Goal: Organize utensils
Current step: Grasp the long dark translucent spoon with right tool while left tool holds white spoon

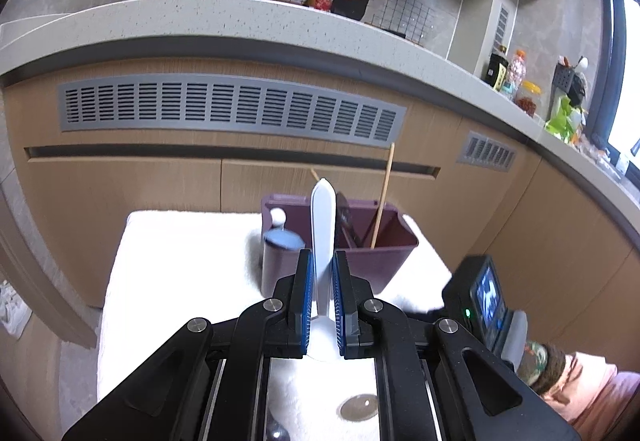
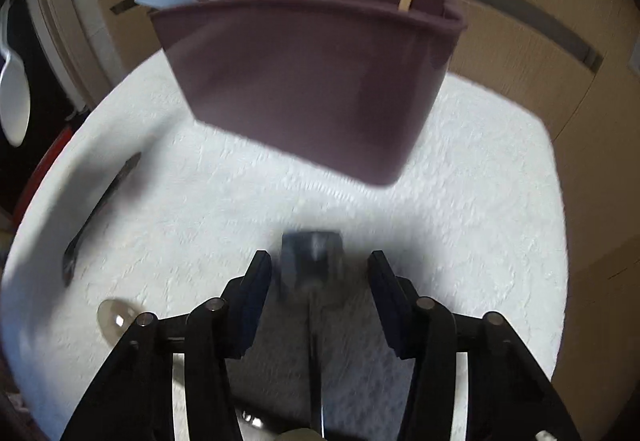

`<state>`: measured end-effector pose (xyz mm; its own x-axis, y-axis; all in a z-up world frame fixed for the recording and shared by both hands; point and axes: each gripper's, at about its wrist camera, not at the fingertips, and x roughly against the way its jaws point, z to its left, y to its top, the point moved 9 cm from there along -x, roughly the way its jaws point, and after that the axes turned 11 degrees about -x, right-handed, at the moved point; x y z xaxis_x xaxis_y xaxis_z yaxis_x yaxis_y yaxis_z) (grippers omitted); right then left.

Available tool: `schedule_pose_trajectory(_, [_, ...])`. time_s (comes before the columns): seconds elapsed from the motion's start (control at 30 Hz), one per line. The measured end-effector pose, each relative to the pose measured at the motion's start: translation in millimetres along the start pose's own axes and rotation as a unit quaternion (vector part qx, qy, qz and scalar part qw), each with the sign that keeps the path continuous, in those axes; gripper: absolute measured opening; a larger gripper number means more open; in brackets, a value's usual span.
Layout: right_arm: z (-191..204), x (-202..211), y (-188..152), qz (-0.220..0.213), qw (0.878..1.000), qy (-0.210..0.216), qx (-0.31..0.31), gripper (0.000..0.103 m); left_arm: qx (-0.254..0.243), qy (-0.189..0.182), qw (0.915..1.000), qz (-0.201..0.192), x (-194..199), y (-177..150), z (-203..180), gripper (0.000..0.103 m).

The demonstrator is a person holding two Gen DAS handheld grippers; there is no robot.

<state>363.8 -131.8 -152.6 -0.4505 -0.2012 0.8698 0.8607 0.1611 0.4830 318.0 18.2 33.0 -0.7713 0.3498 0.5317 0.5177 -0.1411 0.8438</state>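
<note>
Two grippers over the white towel (image 2: 460, 169). Left gripper (image 1: 323, 261), frame centre: jaws clamped on a white spoon's (image 1: 323, 225) handle, before the purple utensil holder (image 2: 308, 81). Right gripper (image 2: 316, 273), lower centre: jaws part-open, a blurred dark utensil (image 2: 312, 261) between them, grip unclear.

A: That dark thing (image 2: 312, 261) between the right claw's (image 2: 316, 265) pads is pure blur, can't tell what it is.

B: Yeah, and the white spoon's (image 1: 323, 241) bowl is hidden behind the left claw (image 1: 322, 273).
</note>
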Motion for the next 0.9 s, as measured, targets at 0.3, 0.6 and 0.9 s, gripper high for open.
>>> schedule_pose_trajectory(0.3, [-4.5, 64.0, 4.8, -0.070, 0.997, 0.007, -0.014, 0.029, 0.004, -0.002, 1.0000, 0.008, -4.1, -17.6, -1.8, 0.010])
schedule_pose_trajectory(0.6, [-18.1, 180.9, 48.8, -0.212, 0.974, 0.045, -0.067, 0.027, -0.008, -0.016, 0.9996, -0.020, -8.1, 20.7, -14.4, 0.010])
schedule_pose_trajectory(0.9, [-7.6, 271.3, 175.8, -0.326, 0.943, 0.026, -0.057, 0.024, -0.084, 0.017, 0.9897, -0.115, 11.4, 149.1, -27.9, 0.010])
